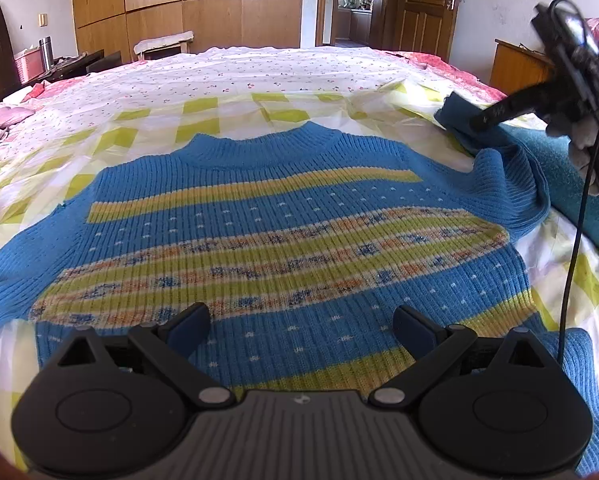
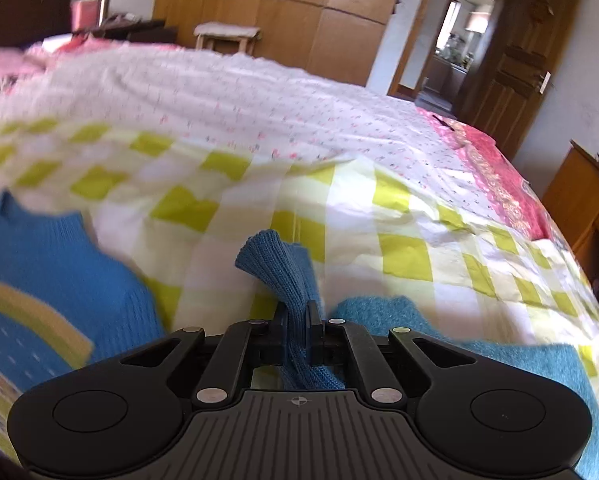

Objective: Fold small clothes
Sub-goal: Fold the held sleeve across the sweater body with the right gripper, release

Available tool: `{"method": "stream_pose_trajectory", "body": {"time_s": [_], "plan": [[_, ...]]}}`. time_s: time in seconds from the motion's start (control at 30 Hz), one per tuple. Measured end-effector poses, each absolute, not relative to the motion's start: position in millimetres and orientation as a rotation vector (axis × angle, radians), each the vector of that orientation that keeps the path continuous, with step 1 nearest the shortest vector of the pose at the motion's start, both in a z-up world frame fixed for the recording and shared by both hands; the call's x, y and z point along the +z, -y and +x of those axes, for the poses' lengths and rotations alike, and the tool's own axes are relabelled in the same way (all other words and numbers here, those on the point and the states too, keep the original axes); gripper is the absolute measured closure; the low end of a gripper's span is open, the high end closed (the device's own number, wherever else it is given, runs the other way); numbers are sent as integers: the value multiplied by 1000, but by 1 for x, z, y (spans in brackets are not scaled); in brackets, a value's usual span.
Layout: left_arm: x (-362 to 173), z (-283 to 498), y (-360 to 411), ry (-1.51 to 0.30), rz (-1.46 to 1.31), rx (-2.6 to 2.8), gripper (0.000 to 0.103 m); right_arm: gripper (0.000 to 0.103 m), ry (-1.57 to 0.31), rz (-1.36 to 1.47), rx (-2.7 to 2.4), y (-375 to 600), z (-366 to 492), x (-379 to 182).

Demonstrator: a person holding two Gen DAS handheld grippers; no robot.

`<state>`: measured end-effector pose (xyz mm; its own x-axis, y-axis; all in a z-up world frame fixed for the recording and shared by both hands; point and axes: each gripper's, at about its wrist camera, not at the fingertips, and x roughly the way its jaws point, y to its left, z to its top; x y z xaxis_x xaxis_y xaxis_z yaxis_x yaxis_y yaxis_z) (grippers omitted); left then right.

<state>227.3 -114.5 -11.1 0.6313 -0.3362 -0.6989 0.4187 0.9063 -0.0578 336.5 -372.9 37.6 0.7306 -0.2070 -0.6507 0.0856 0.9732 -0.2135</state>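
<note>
A blue knit sweater [image 1: 259,216] with yellow and patterned stripes lies flat, front up, on the checked sheet, neck away from me. My left gripper [image 1: 301,326] is open and empty just above the sweater's lower body. My right gripper [image 2: 297,316] is shut on the sweater's right sleeve cuff [image 2: 277,264] and holds it lifted off the bed. In the left wrist view the right gripper [image 1: 479,122] shows at the far right, with the cuff [image 1: 457,110] raised and the sleeve [image 1: 511,184] bunched below it. The sweater's body [image 2: 55,264] is at the left of the right wrist view.
A yellow-and-white checked sheet [image 1: 203,116] covers the near bed, over a floral bedspread [image 1: 227,72]. A teal fuzzy cloth [image 2: 495,360] lies right of the sweater. A black cable [image 1: 575,248] hangs at right. Wardrobes, a stool [image 1: 163,42] and a door stand beyond the bed.
</note>
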Motion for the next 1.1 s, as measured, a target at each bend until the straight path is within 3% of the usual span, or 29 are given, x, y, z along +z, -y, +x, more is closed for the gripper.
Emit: {"method": "stream_pose_trajectory", "body": {"time_s": [0.47,0.63,0.73,0.9,1.1], "plan": [[19,215,92,-705,89,-405,0,98,-584,153,50,286,309,127],[20,204,66,-715,87,-353,0,97,-627,143,179,225,308,108],[16,200,52,-733,74,-320,0,88,-698,137,258,193,312,82],[11,198,41,-735,67,-311,0,87,-772,187,290,164,303,46],[9,200,33,-720,55,-322,0,85,-719,115,284,175,278,57]]}}
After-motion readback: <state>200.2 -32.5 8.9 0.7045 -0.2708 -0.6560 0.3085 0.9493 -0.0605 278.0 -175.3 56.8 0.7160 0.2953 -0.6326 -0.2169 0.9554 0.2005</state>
